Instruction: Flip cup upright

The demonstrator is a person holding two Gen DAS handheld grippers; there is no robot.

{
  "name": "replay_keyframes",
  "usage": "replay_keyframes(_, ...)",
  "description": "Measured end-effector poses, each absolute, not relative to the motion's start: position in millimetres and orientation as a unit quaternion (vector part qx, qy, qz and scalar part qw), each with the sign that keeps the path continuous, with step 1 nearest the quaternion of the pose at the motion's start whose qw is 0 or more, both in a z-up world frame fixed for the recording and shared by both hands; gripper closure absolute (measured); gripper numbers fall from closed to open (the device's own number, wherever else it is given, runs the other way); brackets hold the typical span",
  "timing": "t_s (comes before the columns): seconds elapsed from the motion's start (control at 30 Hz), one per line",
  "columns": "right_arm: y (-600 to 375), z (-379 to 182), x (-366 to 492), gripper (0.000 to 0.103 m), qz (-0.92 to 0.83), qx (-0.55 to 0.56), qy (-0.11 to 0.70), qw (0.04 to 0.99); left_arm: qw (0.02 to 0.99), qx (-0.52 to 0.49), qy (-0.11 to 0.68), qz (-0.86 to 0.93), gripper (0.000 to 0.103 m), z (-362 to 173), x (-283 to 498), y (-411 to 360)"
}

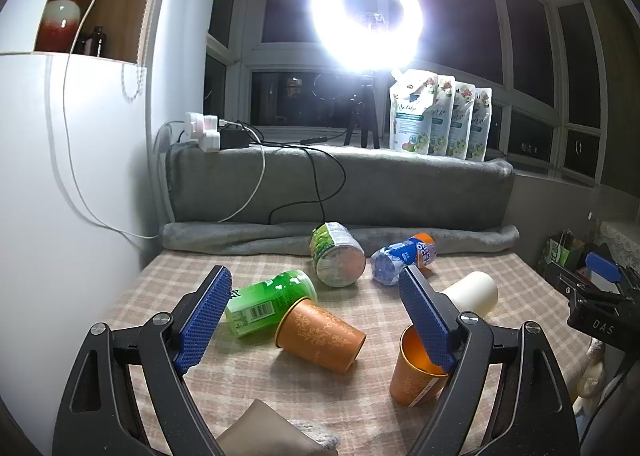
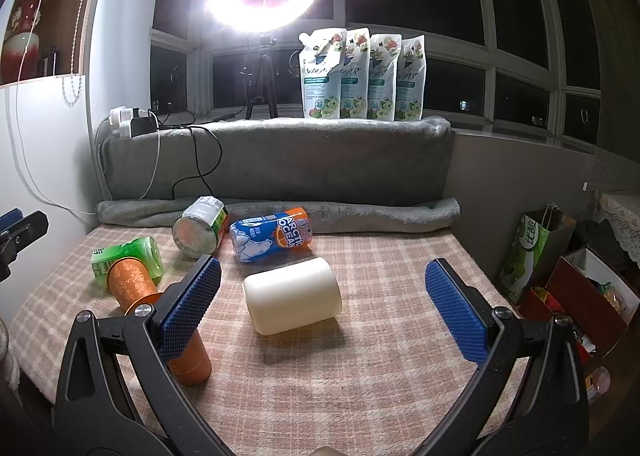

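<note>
An orange patterned cup [image 1: 322, 334] lies on its side on the checked cloth, between the pads of my open left gripper [image 1: 316, 320]; it also shows in the right wrist view [image 2: 130, 282]. A second orange cup [image 1: 416, 374] stands upright with its mouth up, partly behind the left gripper's right pad [image 1: 426, 326]; in the right wrist view [image 2: 192, 360] it is half hidden behind a pad. A cream cup [image 2: 292, 296] lies on its side ahead of my open, empty right gripper [image 2: 324, 310]; it also shows in the left wrist view [image 1: 476, 292].
A green can [image 1: 268, 302], a clear jar [image 1: 338, 260] and a blue and orange can [image 1: 404, 256] lie on the checked cloth [image 2: 380, 376]. A grey blanket-covered ledge [image 2: 280, 159] backs it, with a ring light [image 1: 366, 15] and pouches [image 2: 360, 75]. Bags and boxes [image 2: 568, 288] stand at the right.
</note>
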State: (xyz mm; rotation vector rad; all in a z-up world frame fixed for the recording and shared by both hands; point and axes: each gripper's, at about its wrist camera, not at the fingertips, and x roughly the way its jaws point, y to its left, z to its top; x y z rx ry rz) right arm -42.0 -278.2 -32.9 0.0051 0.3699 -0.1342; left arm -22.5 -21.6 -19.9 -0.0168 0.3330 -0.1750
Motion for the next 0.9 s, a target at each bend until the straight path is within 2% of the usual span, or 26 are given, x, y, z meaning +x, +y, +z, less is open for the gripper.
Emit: replay_keyframes(0.9, -277.9, -33.0, -42.8, 0.0, -0.066, 0.002, 0.185, 0.98, 0.982, -0.009, 0.165, -0.088, 0.017, -19.3, -23.4, -22.3)
